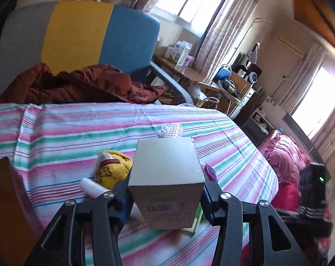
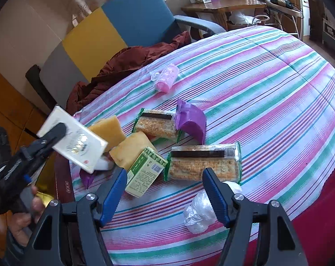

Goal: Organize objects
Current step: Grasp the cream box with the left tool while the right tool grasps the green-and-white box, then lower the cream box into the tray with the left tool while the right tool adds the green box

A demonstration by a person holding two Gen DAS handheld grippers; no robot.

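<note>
My left gripper (image 1: 165, 190) is shut on a white cardboard box (image 1: 166, 173) and holds it above the striped tablecloth (image 1: 78, 124); the same box (image 2: 73, 139) and left gripper (image 2: 54, 136) show at the left of the right wrist view. My right gripper (image 2: 165, 175) is open and empty above a green box (image 2: 145, 170) and a cracker pack (image 2: 204, 163). Nearby lie a second cracker pack (image 2: 156, 124), a purple packet (image 2: 190, 120), two yellow sponges (image 2: 129, 147), a pink wrapped roll (image 2: 166, 77) and a clear plastic bag (image 2: 198, 212).
A chair (image 2: 114, 28) in grey, yellow and blue with a dark red jacket (image 2: 123, 64) stands behind the table. A wooden side table (image 2: 222, 6) with boxes is at the back. A brown box (image 1: 5, 201) sits at the left. A pink quilt (image 1: 284, 155) lies to the right.
</note>
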